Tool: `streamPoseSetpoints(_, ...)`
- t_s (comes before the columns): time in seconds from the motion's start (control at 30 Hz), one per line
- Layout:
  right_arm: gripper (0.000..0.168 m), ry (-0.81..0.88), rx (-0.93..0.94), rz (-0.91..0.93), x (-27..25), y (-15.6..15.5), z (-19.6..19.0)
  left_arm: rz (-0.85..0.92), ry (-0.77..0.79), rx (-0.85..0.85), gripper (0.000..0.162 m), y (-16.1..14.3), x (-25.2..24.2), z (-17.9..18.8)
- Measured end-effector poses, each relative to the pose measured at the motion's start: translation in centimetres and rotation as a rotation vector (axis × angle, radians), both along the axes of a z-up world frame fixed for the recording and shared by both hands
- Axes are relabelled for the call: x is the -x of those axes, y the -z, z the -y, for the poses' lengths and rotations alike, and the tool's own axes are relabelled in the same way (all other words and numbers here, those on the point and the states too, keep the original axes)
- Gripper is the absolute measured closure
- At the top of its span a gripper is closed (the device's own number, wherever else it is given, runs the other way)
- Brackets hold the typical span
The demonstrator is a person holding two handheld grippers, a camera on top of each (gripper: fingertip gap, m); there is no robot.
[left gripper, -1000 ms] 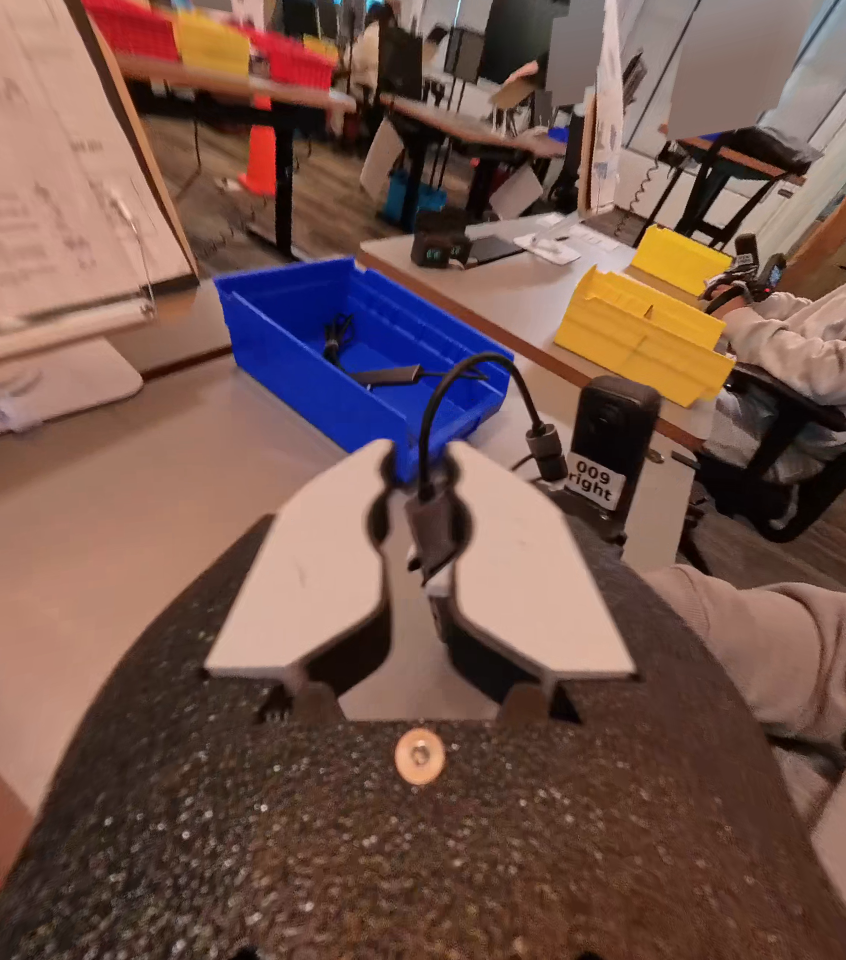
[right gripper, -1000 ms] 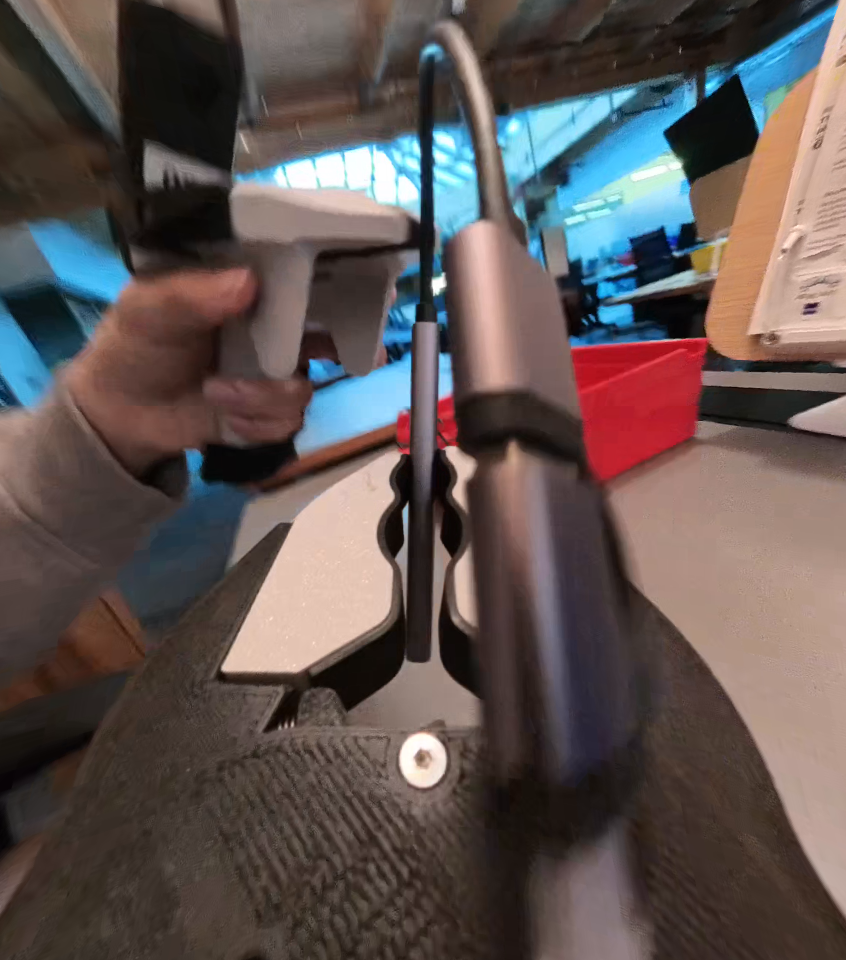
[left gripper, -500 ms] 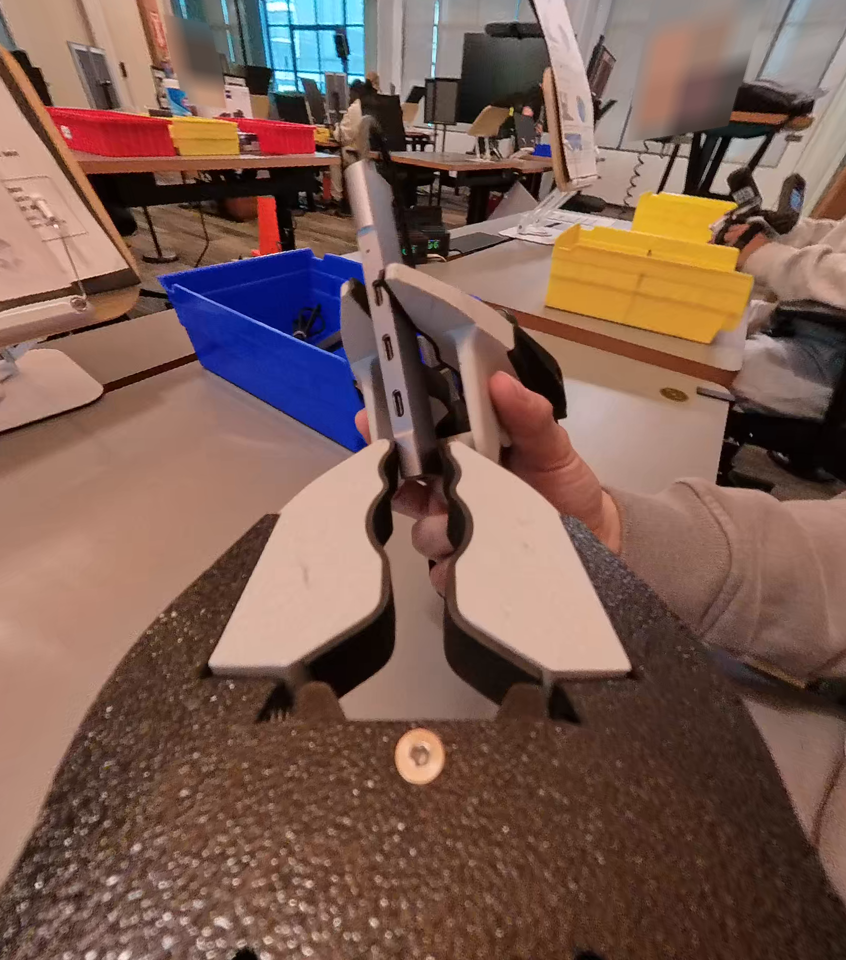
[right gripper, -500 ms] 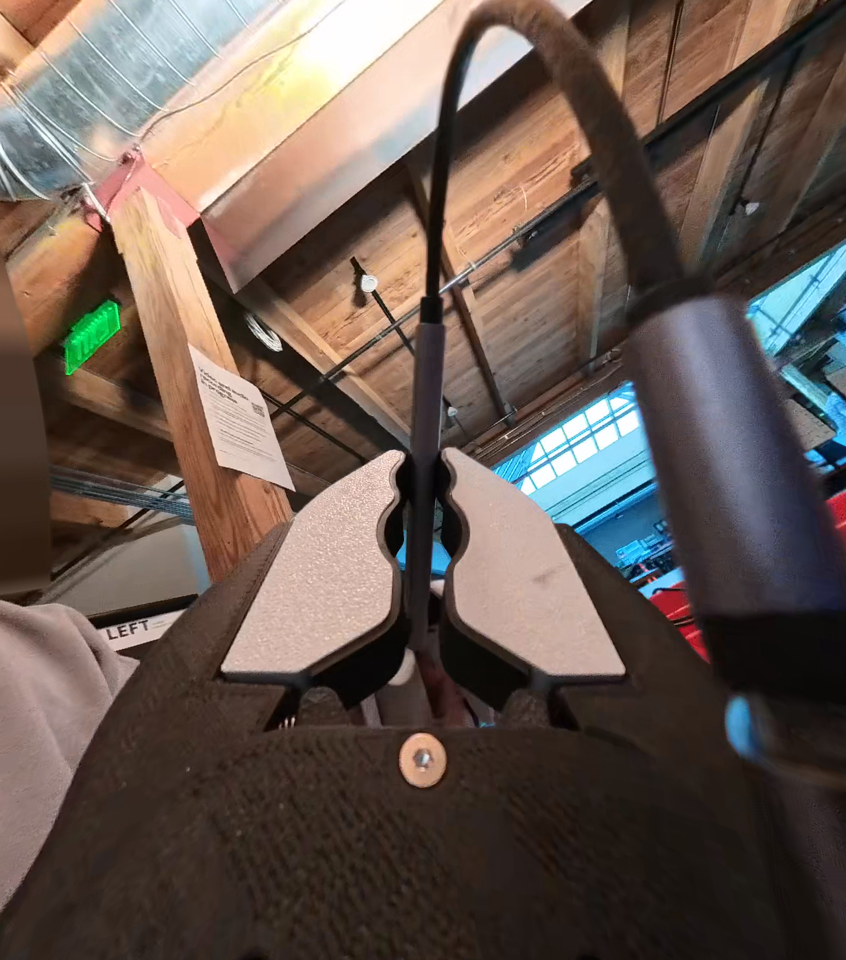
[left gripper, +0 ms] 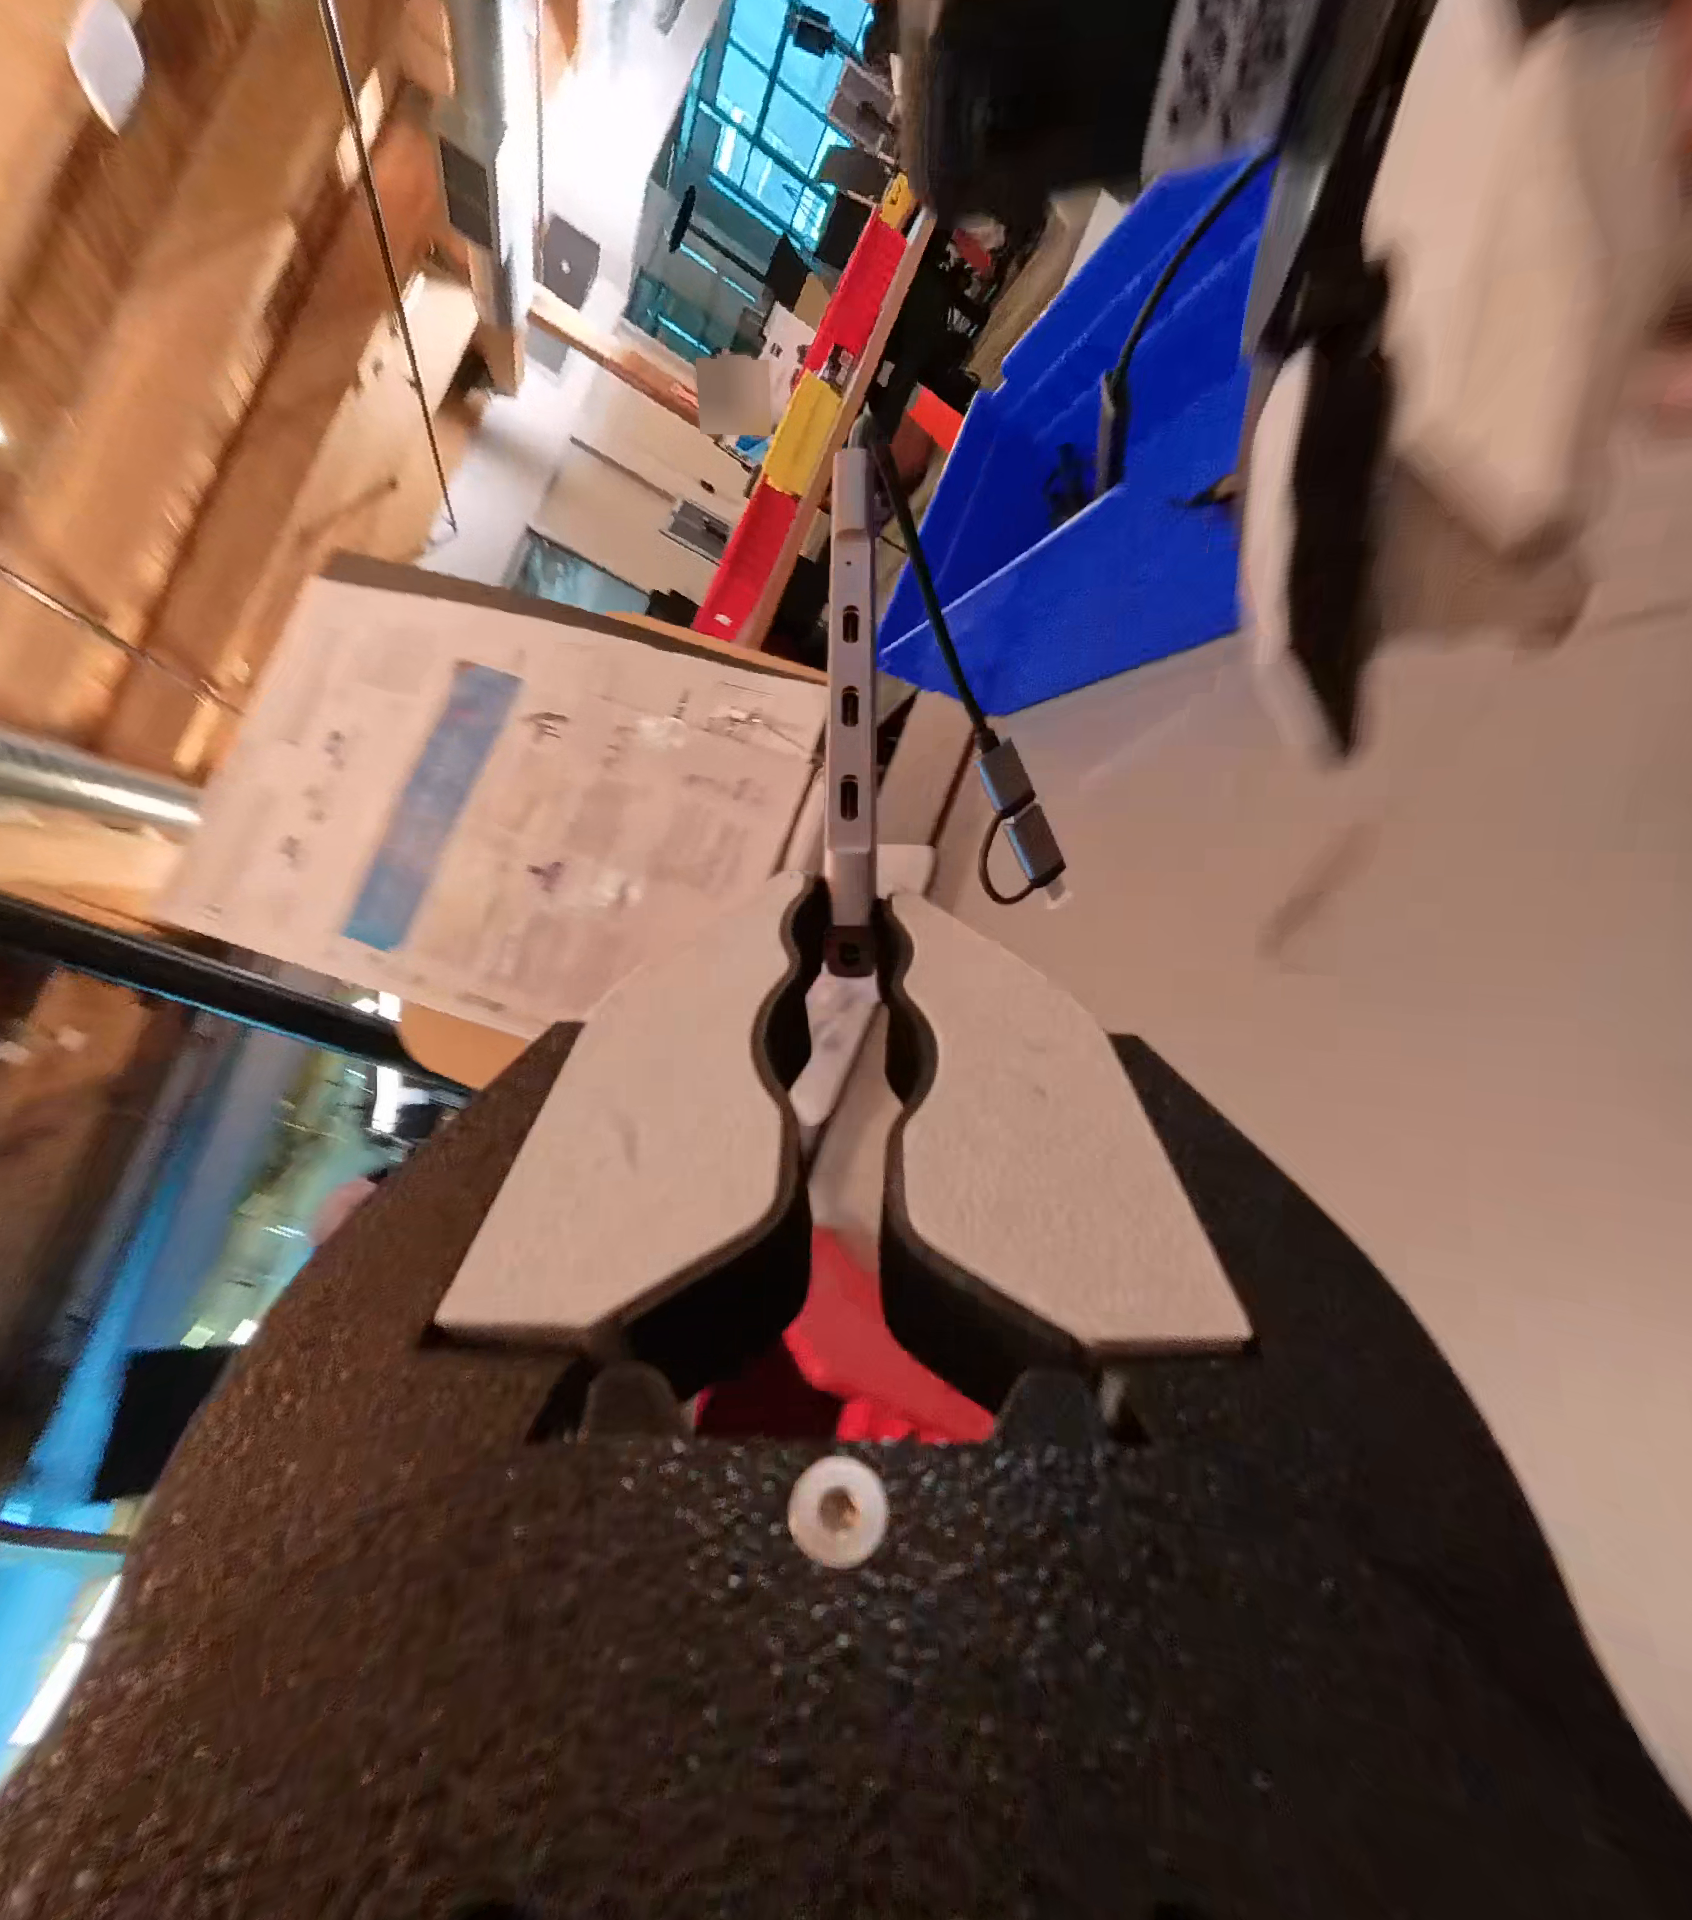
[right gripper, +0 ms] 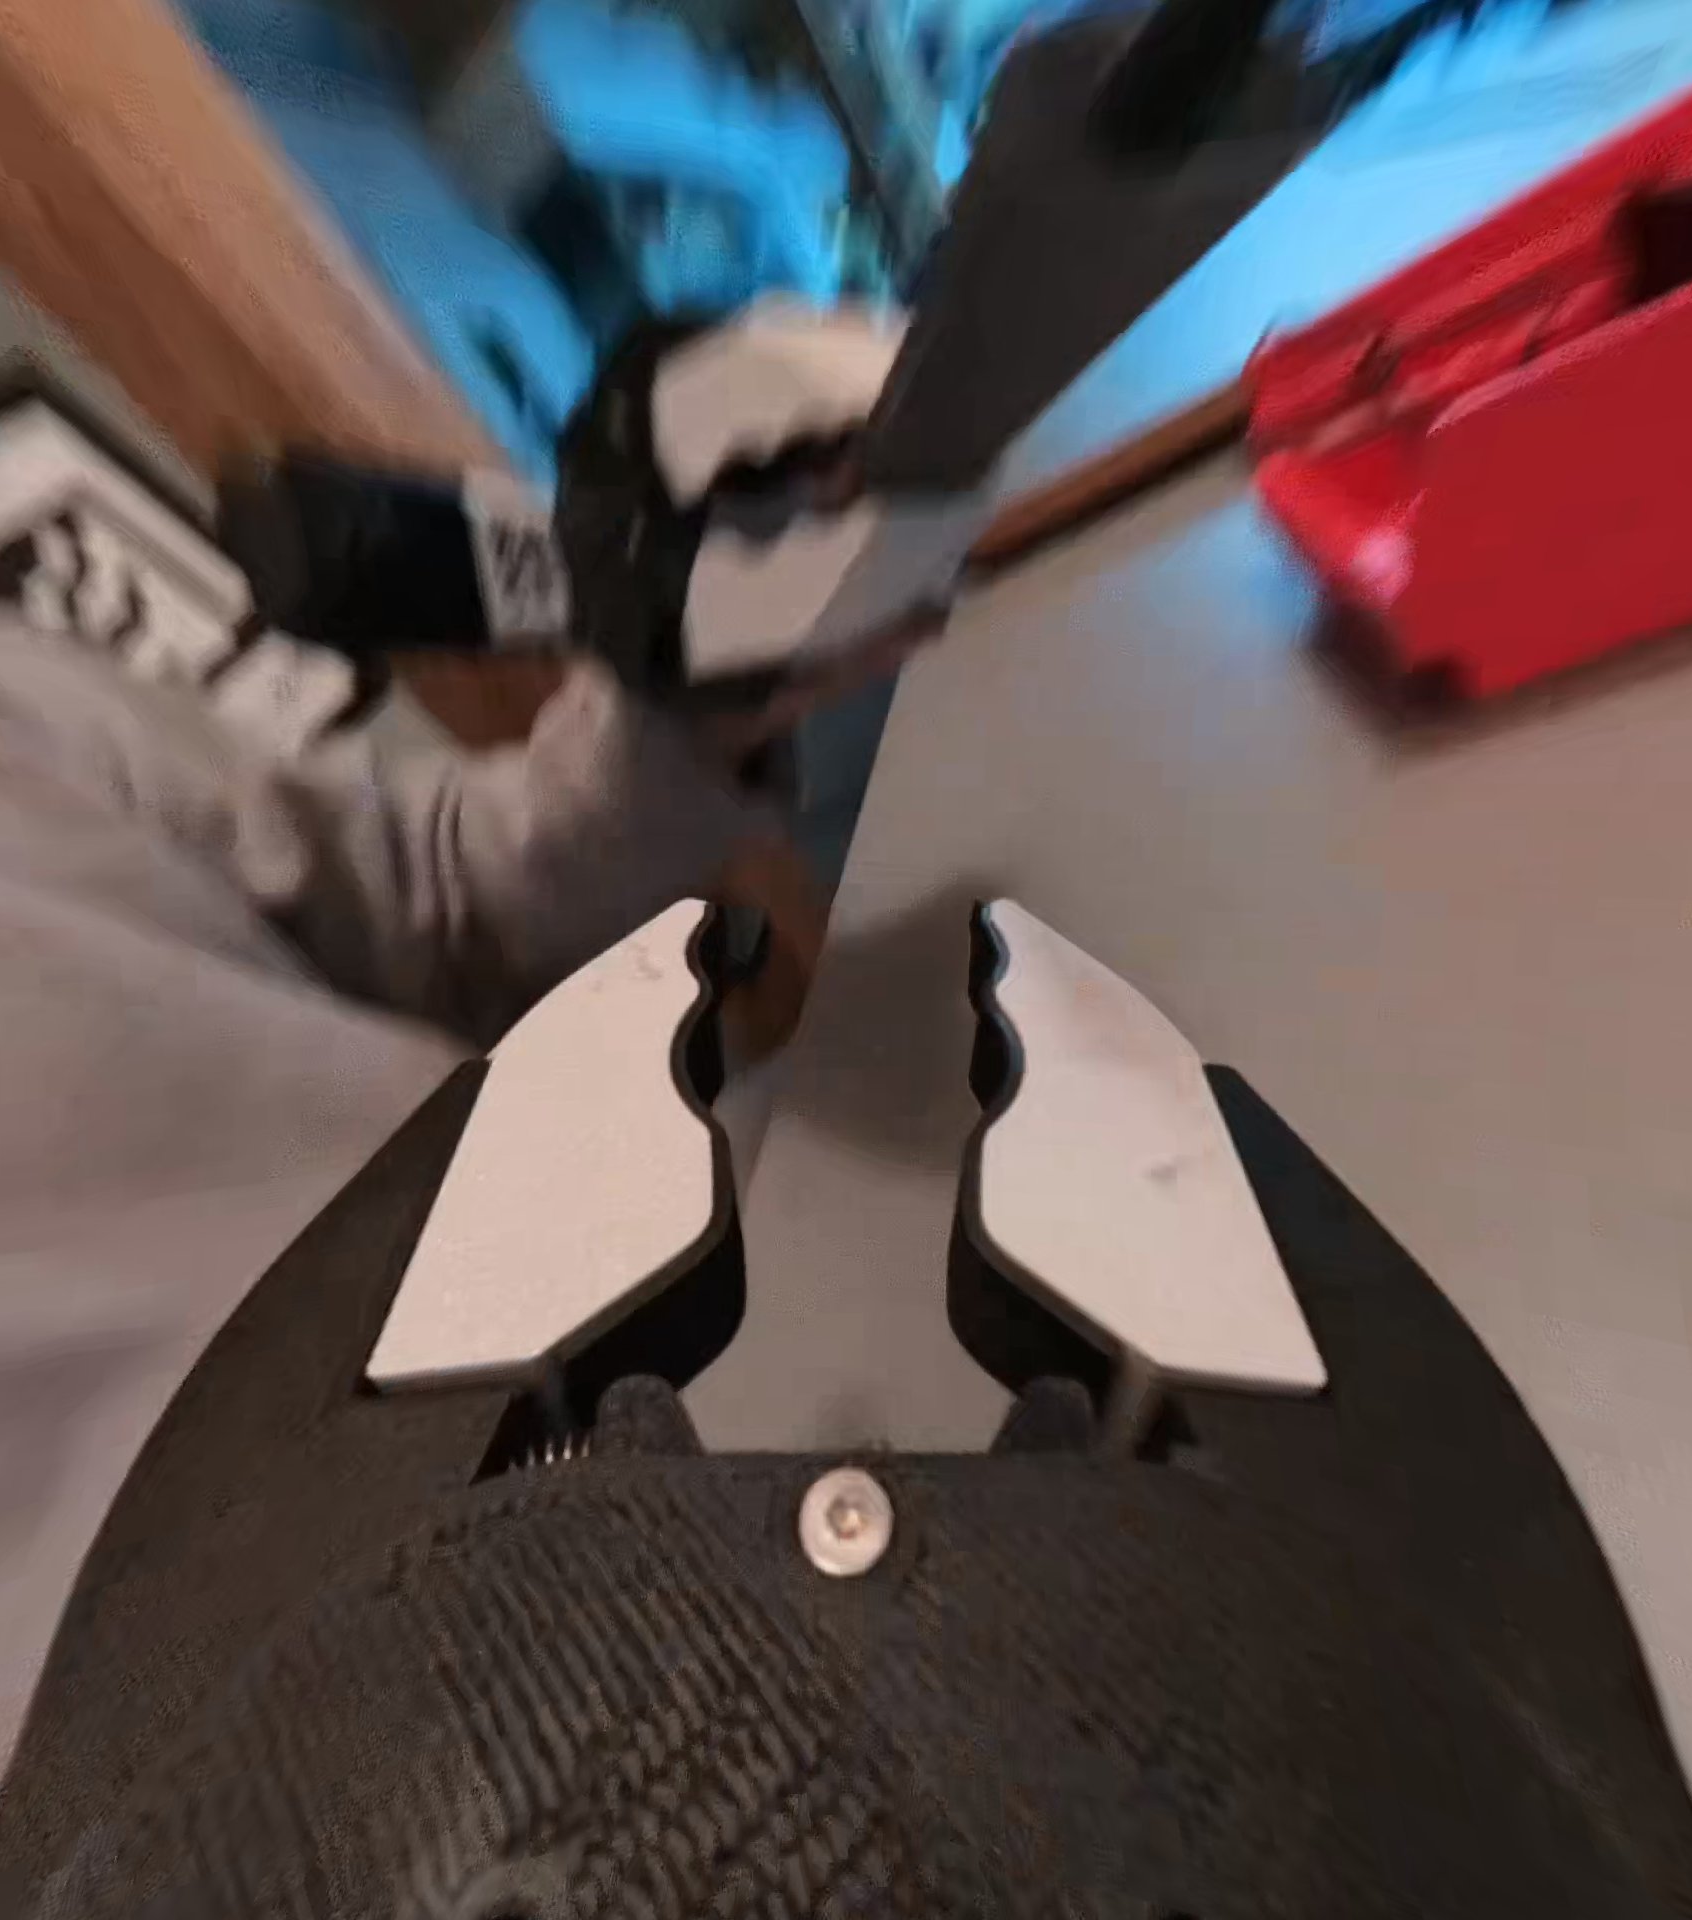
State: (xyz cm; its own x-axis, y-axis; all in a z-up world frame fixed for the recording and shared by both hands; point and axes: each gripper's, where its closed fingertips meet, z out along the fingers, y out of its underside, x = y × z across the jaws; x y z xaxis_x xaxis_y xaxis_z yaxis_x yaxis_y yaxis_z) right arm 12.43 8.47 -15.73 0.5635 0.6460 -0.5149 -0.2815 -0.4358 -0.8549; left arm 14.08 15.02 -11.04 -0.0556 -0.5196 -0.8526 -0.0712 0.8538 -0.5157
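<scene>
My left gripper (left gripper: 847, 914) is shut on the end of a slim grey USB hub (left gripper: 850, 665), which sticks out straight ahead with several ports showing. Its black cable (left gripper: 925, 582) loops back and hangs loose, ending in a grey plug with an adapter (left gripper: 1021, 826) beside the hub. The view is rolled steeply sideways. My right gripper (right gripper: 842, 935) is open and empty above the grey table (right gripper: 1341, 987); it shows blurred at the upper right of the left wrist view (left gripper: 1341, 436). The left gripper shows blurred in the right wrist view (right gripper: 717, 499).
A blue bin (left gripper: 1081, 499) with cables stands beyond the hub. A red bin (right gripper: 1548, 468) sits at the right of the table. A board with printed sheets (left gripper: 509, 790) stands on the table. A person's grey sleeve (right gripper: 146, 935) fills the left.
My right gripper has let go of the cable, opened and swung down toward the table. My left gripper now holds the hub alone and has rolled sideways; the cable plug hangs free.
</scene>
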Motion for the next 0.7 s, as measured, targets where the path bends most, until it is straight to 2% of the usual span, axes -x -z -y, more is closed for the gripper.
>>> streamPoseSetpoints(0.03,0.123,-0.052,0.018,0.095,0.2,0.4,1.4,0.005,0.008,-0.057,0.153,-0.4,0.3,-0.6)
streamPoseSetpoints(0.1,0.121,0.008,-0.079,0.245,-1.1,-1.0,2.8,-0.004,0.04,-0.175,0.153,-0.9,1.0,-1.4)
streamPoseSetpoints(0.17,0.119,0.206,-0.256,0.313,-3.6,-4.8,2.9,-0.02,0.063,-0.303,0.153,-0.9,1.6,-1.6)
streamPoseSetpoints(0.23,0.115,0.438,-0.421,0.293,-6.4,-8.7,3.0,-0.041,0.082,-0.413,0.153,-0.6,1.8,-1.6)
streamPoseSetpoints(0.27,0.114,0.474,-0.46,0.286,-6.8,-9.5,3.2,-0.043,0.089,-0.458,0.153,-0.3,1.8,-1.5)
streamPoseSetpoints(0.4,0.102,0.463,-0.462,0.371,-5.9,-7.5,1.5,0.005,0.145,-0.618,0.153,0.5,1.5,0.3)
streamPoseSetpoints(0.47,0.104,0.4,-0.462,0.374,-4.5,-6.5,0.8,0.045,0.168,-0.676,0.153,0.7,1.3,1.1)
streamPoseSetpoints(0.57,0.102,0.355,-0.394,0.414,-3.9,-4.5,0.1,0.096,0.178,-0.714,0.153,0.4,1.3,1.4)
streamPoseSetpoints(0.7,0.108,0.32,-0.368,0.421,-3.4,-3.7,0.0,0.108,0.17,-0.712,0.153,0.3,1.2,1.1)
